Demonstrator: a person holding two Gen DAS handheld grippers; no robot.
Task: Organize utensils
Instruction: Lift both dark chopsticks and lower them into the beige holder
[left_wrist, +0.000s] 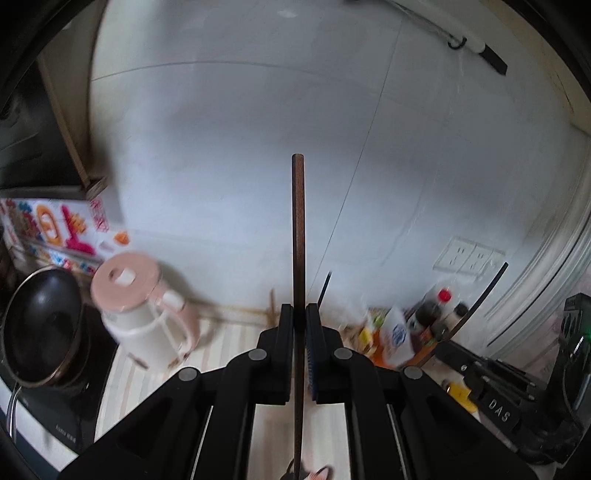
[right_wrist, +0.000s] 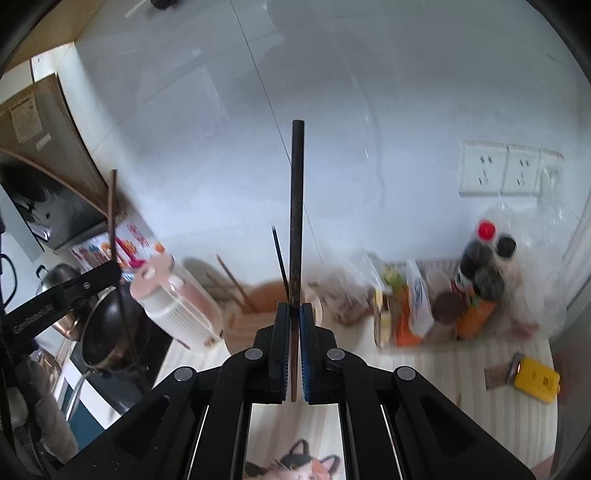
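We hold one chopstick in each gripper. The left gripper has its fingers clamped on a brown chopstick, which stands upright with its blunt end pointing up toward the tiled wall. The right gripper has its fingers clamped on a darker chopstick, also upright. Both grippers hover above the bench.

We take the wooden holder as landmark. It stands on the bench just ahead of the right gripper and already contains other chopsticks, leaning. The pink kettle stands just left of the holder, the black pan further left, and the bottles and packets to its right.

Hazards, as we judge them:
- Each chopstick is held low on its length; a sideways knock against the holder rim could pivot it between the fingers.
- The two sticks could cross during a joint approach.
- A left-side approach risks striking the kettle.
- Both views are motion-blurred, so alignment over the holder is uncertain.
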